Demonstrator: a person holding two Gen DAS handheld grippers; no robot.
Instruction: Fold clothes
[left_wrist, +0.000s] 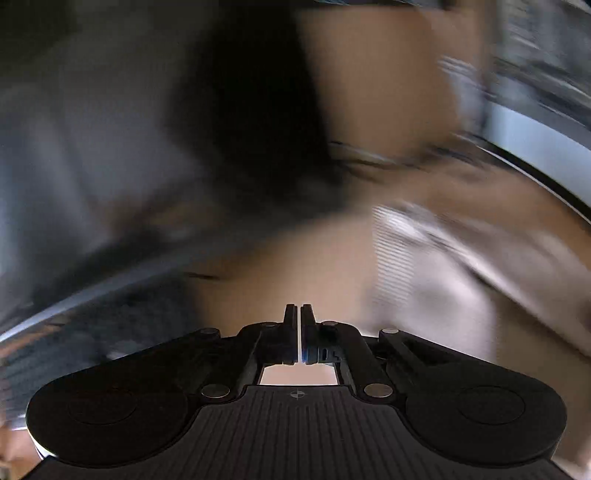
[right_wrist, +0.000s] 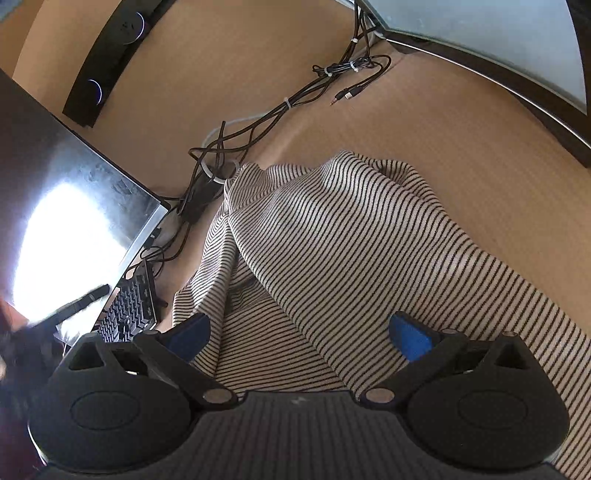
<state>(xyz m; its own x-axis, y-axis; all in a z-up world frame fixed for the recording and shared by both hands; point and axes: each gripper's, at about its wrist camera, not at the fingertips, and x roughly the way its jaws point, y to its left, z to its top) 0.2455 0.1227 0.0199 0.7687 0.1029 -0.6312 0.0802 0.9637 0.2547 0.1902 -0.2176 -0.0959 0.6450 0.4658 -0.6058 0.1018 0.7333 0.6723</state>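
Right gripper (right_wrist: 299, 336) wide open over striped garment (right_wrist: 351, 236) at frame centre; left gripper (left_wrist: 298, 314) closed, empty, view blurred.

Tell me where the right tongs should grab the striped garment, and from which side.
Probably the raised fold ridge of the striped garment, from directly above with the open right tongs straddling it: cloth stands proud there, whereas flat areas hug the table.
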